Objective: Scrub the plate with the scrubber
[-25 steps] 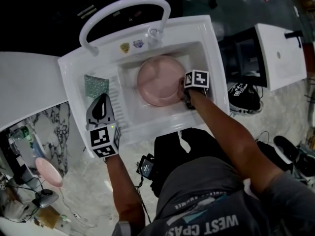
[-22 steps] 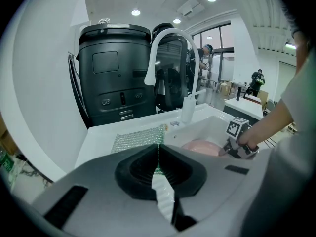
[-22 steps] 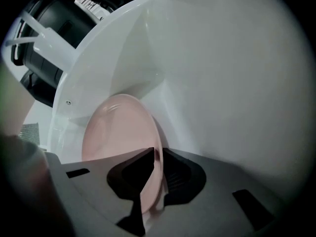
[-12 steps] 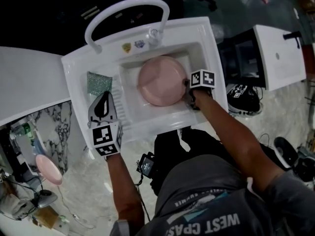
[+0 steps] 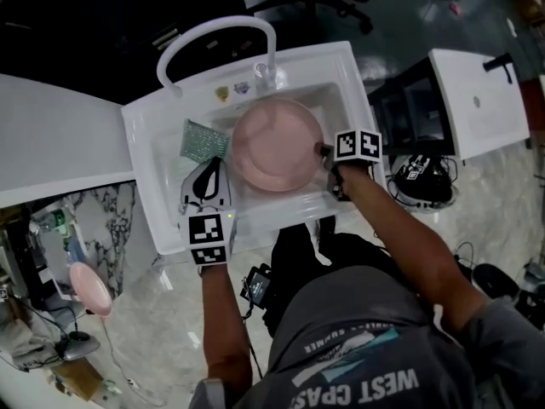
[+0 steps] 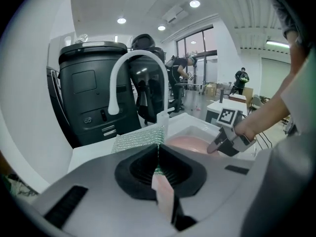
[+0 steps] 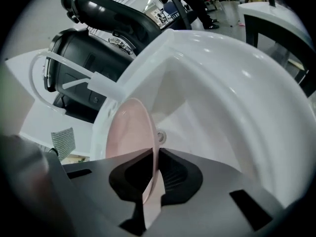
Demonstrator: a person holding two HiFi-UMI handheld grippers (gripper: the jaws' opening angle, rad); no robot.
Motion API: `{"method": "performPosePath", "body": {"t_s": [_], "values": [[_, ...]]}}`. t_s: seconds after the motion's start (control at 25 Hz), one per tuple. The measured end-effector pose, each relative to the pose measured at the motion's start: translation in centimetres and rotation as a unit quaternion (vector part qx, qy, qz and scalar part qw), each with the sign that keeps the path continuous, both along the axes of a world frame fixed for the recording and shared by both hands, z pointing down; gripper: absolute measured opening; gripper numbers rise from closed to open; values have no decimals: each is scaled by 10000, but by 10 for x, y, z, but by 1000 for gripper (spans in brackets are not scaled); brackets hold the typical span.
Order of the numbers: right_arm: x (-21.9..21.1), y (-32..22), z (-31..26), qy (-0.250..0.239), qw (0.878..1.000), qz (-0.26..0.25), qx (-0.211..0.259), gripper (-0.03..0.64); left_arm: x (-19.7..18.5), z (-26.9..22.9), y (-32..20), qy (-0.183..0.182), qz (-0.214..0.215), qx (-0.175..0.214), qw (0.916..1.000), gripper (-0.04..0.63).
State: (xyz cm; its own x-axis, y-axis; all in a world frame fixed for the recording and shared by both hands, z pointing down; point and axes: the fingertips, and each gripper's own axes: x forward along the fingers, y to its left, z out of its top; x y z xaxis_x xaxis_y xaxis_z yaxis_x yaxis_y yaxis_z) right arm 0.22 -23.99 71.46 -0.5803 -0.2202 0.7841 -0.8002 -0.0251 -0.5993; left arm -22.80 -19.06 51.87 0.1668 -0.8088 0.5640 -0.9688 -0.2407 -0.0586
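Marble floor [image 5: 162, 313] surrounded the white sink [image 5: 143, 147]. An arched tap [image 5: 213, 31] stood at the sink's far edge, and a white tabletop [image 5: 60, 135] adjoined it on the left. Over the sink's left ledge we held our left gripper [image 5: 209, 164] closed on the near edge of the green mesh scrubber [image 5: 203, 141]. The mesh was pinched between its jaws and spread out beyond them toward the far side. Just to the right, the pink plate [image 5: 277, 143] sat in the basin, with the scrubber's right corner close beside its left rim. At the plate's right rim we had our right gripper [image 5: 324, 151] clamped, its jaws pressed together on the thin pink edge.
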Motion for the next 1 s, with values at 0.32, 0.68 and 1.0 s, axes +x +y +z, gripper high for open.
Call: {"method": "performPosePath", "body": {"t_s": [0.32, 0.68, 1.0], "values": [[-7, 25, -69, -655, 9965, -404, 335, 40, 82, 22, -2, -378, 807, -375, 9953, 11], [1, 50, -121, -1246, 9897, -469, 535, 40, 195, 41, 31, -785, 2024, -765, 9731, 11], [26, 51, -134, -1307, 9874, -506, 737, 41, 208, 40, 83, -1548, 2308, -1085, 9545, 9]]}}
